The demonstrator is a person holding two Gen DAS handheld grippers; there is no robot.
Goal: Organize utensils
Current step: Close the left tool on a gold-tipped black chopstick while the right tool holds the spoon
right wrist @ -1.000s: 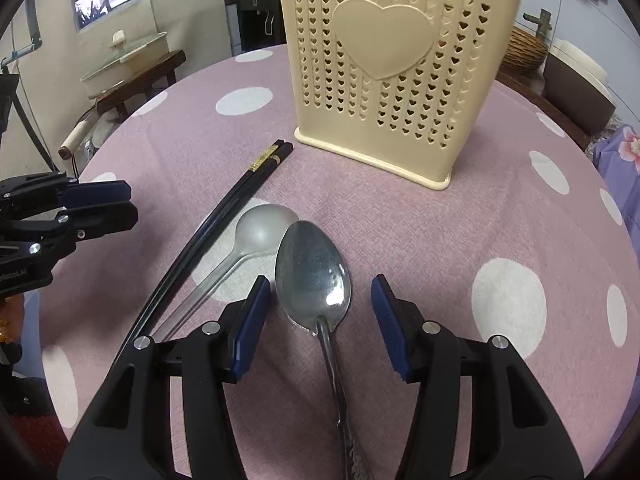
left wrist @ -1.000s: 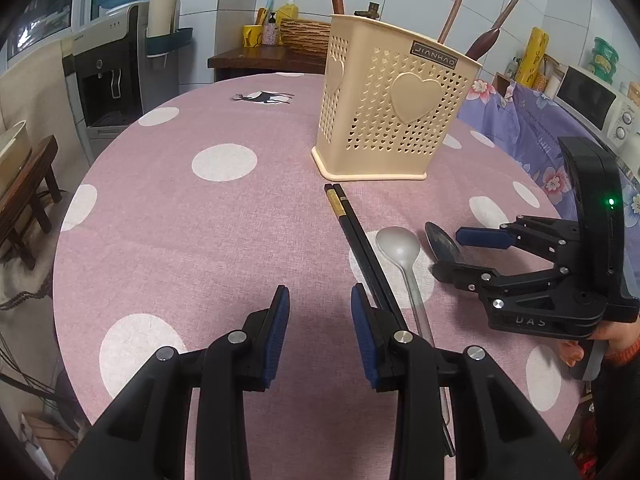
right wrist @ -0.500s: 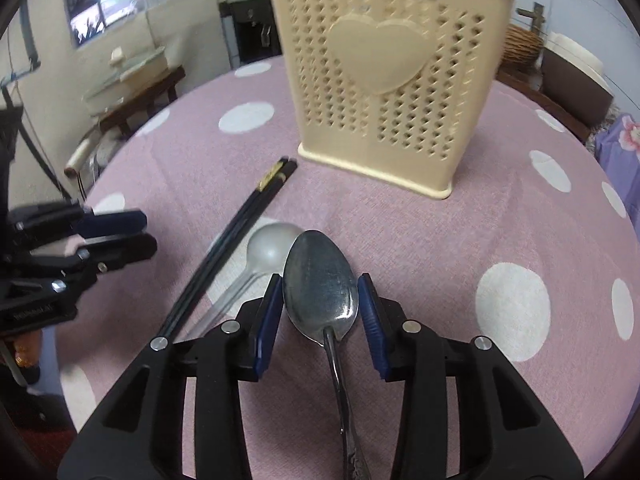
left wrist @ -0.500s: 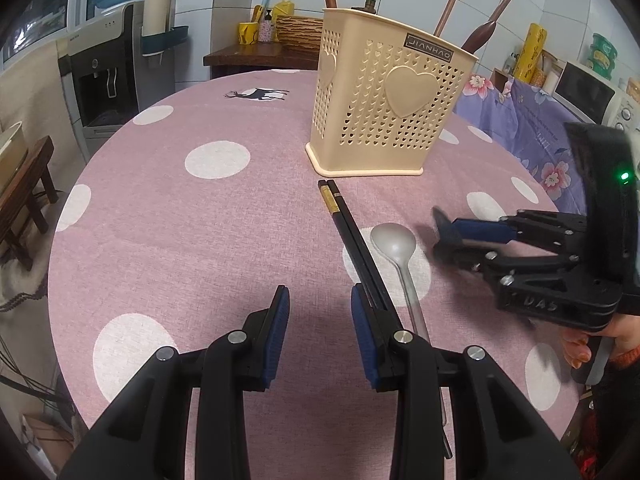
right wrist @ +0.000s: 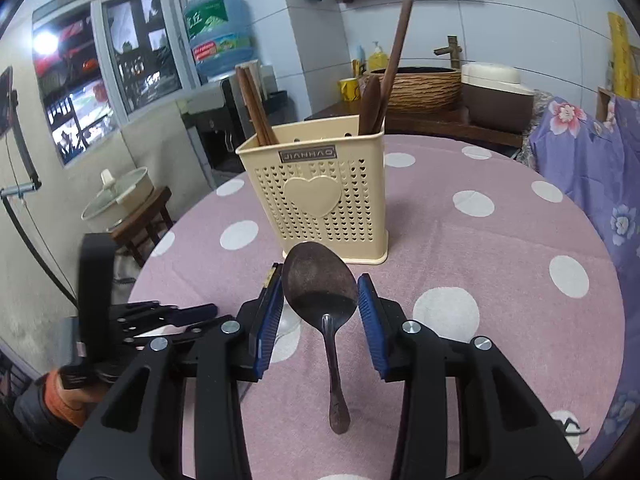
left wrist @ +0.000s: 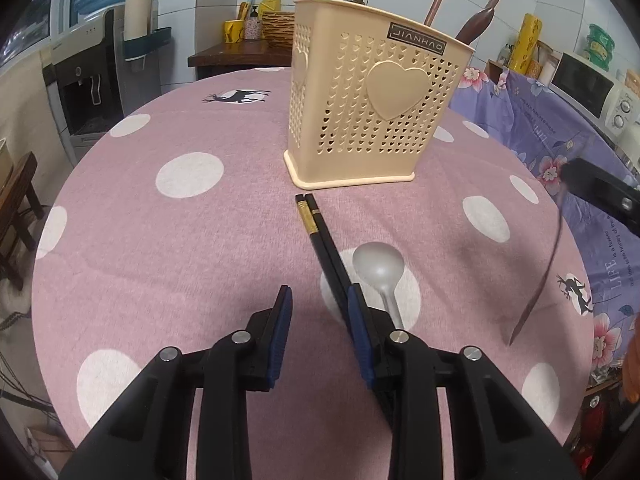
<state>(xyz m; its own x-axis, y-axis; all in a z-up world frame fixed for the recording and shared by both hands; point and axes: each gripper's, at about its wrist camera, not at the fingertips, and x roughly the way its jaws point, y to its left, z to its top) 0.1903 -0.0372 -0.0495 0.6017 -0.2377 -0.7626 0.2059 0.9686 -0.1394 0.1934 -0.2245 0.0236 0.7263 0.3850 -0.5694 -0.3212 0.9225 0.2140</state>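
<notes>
My right gripper (right wrist: 319,308) is shut on the bowl of a dark metal spoon (right wrist: 320,280) and holds it lifted above the table, handle hanging down. In the left wrist view the spoon's handle (left wrist: 540,276) hangs at the right edge. My left gripper (left wrist: 318,312) is open and empty, low over the table. Black chopsticks (left wrist: 320,236) and a light grey spoon (left wrist: 378,264) lie just ahead of it. The cream perforated utensil holder (left wrist: 368,116) stands upright beyond them; it also shows in the right wrist view (right wrist: 316,196) with wooden utensils inside.
The round table has a pink polka-dot cloth (left wrist: 180,208). A purple floral cloth (left wrist: 552,136) covers furniture at the right. A small wooden stool with a pot (right wrist: 124,204) stands off the table's left side. A water dispenser (left wrist: 96,80) stands behind.
My right gripper closed on the dark spoon's bowl and lifted it off the table, tipping up toward the holder. My left gripper stayed open and nearly still.
</notes>
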